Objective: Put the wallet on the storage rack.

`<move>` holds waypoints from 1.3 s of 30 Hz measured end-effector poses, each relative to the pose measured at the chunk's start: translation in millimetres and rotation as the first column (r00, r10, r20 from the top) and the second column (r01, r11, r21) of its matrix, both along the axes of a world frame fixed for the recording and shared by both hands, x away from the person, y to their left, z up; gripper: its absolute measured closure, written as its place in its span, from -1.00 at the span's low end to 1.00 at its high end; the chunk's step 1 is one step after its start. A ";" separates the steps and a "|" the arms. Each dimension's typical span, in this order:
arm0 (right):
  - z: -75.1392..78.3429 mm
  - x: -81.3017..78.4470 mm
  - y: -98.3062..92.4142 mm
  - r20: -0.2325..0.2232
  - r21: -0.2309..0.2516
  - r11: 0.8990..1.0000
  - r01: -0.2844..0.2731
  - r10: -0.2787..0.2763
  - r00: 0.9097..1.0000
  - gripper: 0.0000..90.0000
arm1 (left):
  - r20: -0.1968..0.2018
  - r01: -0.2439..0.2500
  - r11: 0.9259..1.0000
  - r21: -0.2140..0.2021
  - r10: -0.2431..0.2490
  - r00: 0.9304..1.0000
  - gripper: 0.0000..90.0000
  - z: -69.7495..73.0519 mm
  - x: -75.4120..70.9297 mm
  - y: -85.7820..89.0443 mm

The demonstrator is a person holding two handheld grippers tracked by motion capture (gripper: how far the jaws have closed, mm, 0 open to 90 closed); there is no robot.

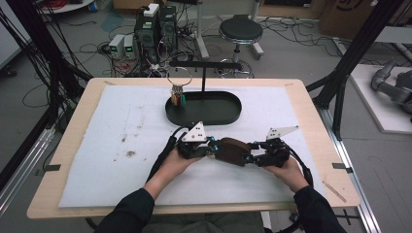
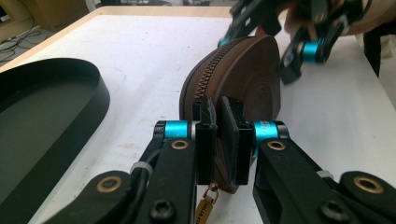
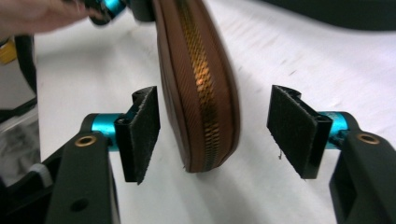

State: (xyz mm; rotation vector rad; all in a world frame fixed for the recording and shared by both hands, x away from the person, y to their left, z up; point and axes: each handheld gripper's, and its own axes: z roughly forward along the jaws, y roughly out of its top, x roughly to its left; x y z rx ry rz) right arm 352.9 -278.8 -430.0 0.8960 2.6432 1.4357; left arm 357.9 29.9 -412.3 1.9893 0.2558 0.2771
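A brown leather zip pouch (image 1: 233,150) stands on edge on the white mat, between my two grippers. My left gripper (image 1: 213,147) is shut on its left end; in the left gripper view the pads (image 2: 205,140) pinch the pouch (image 2: 247,70) beside the zipper, and a brass pull tag (image 2: 205,205) hangs below. My right gripper (image 1: 250,158) stands open at the right end. In the right gripper view the pouch (image 3: 196,70) sits between the pads (image 3: 140,133) of that gripper (image 3: 212,135), with a gap on each side. The right gripper (image 2: 299,42) also appears beyond the pouch in the left gripper view.
A black oval tray (image 1: 233,116) with a T-shaped stand (image 1: 203,73) lies behind the grippers; a ring with coloured tags (image 1: 179,94) hangs from it. The white mat (image 1: 121,145) covers most of the wooden table (image 1: 73,145). The tray's wall (image 2: 100,93) is close on the left.
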 end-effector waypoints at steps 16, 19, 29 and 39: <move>1.6 -3.4 4.9 0.030 -0.013 0.996 -0.084 0.085 0.996 0.48 | -0.083 -0.085 0.994 -0.071 0.079 0.993 0.42 8.3 1.7 16.4; 6.6 -3.7 3.5 0.046 -0.004 0.998 -0.070 0.070 0.996 0.48 | -0.097 -0.104 0.992 -0.073 0.097 0.991 0.19 12.1 -0.2 25.6; 32.9 0.5 3.5 0.124 0.017 1.000 -0.008 0.006 0.992 0.48 | -0.115 -0.164 0.983 -0.077 0.155 0.981 -0.24 24.0 -17.1 72.9; 57.9 18.1 12.4 0.175 0.035 0.998 0.058 -0.063 0.982 0.49 | -0.087 -0.275 0.956 -0.100 0.267 0.960 -0.34 26.7 -40.6 129.7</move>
